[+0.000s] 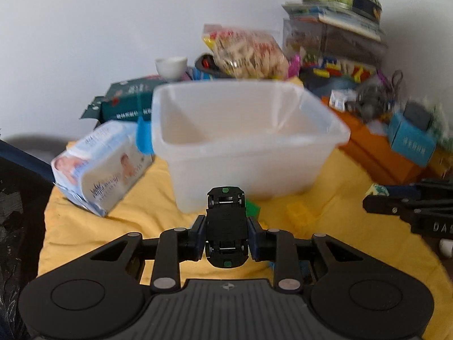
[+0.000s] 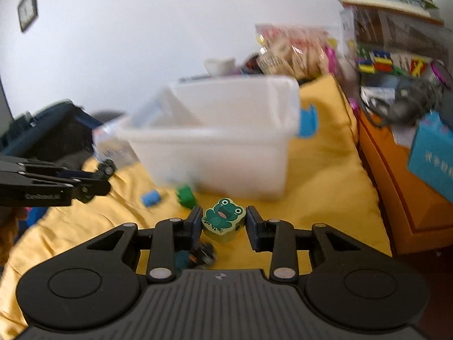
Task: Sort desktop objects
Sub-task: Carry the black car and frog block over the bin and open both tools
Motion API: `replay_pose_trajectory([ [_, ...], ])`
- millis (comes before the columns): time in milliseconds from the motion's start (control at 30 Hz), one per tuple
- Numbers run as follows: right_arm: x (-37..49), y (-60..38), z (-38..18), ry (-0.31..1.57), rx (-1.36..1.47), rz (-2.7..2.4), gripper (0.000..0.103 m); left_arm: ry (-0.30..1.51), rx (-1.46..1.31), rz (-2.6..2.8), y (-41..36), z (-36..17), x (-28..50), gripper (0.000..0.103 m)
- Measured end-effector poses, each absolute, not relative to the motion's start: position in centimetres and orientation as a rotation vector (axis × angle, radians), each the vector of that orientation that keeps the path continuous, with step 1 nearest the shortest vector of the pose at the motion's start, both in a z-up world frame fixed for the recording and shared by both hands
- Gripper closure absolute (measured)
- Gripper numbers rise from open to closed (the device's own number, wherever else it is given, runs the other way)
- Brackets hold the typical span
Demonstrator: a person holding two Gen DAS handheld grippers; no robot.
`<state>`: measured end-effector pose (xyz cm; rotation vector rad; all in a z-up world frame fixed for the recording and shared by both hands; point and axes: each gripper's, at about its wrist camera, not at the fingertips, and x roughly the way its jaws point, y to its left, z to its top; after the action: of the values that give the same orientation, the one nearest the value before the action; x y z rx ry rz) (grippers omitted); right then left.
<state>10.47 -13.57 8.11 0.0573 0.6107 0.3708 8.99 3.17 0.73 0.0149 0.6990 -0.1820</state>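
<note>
Black toy car [image 1: 226, 226] was clamped between the left gripper [image 1: 226, 236] pads, just in front of the white plastic bin [image 1: 249, 153]; frog block [image 2: 223, 218] was pinched in the right gripper [image 2: 223, 222], also before the bin; green block [image 2: 186, 195] and blue block [image 2: 151, 198] lay on the yellow cloth [image 2: 325, 187] at the bin's near wall.

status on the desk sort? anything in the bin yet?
Done: nothing visible inside the translucent plastic bin; what shows of its interior looks empty. In hand: left gripper is shut on a black toy car; right gripper is shut on a frog block, both in front of the bin. Left: a green block, a blue block and a yellow block lie on the yellow cloth.
</note>
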Motion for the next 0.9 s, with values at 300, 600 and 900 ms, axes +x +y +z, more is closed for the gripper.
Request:
replay_pose_trajectory([
  [300, 15.2, -12.1, 13.9, 0.526, 0.041, 0.398, 0.067, 0.644, 0.009, -0.149, 3.2, 5.9, 13.0, 0.070],
  [600, 21.5, -11.5, 14.9, 0.597, 0.030, 0.397, 0.067, 0.665, 0.007, -0.140, 3.4, 8.3, 19.3, 0.070],
  [900, 25.7, -9.7, 12.0, 0.697, -0.032, 0.368, 0.066, 0.747, 0.017, -0.124, 3.3, 6.1, 23.9, 0.070],
])
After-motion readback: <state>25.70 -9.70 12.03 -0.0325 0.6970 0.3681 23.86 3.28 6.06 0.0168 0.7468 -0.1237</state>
